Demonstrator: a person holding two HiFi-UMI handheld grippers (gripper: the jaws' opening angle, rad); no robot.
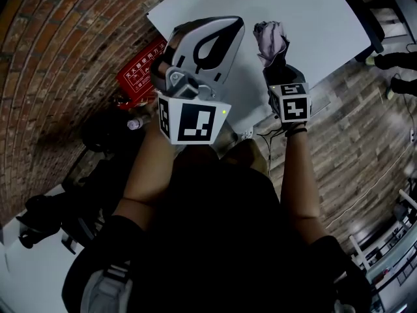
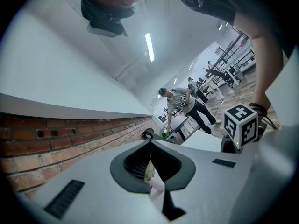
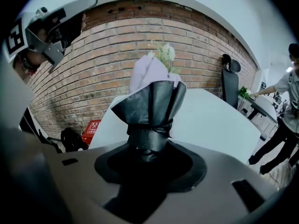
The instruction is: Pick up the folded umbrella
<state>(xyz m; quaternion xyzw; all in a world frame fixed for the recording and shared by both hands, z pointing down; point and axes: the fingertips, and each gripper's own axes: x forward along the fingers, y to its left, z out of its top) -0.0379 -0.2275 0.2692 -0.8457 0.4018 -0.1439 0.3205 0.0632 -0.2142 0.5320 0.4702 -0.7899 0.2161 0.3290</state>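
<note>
The folded umbrella [image 1: 270, 39] has a black body with pale pink fabric bunched at its top. It stands upright above the white table [image 1: 319, 18], and my right gripper [image 1: 279, 67] is shut on its lower end. In the right gripper view the umbrella [image 3: 152, 97] rises straight out of the right gripper [image 3: 148, 146], clear of the table [image 3: 210, 120]. My left gripper [image 1: 202, 47] hovers beside it at the table's left edge, holding nothing that shows. Its grey hood hides the jaws in the left gripper view [image 2: 152, 171].
A brick wall [image 3: 107, 45] runs behind the table. A red box [image 1: 140, 67] and a black bag [image 1: 104, 129] lie on the floor to the left. A black office chair [image 3: 229, 78] and a standing person [image 3: 285, 106] are to the right.
</note>
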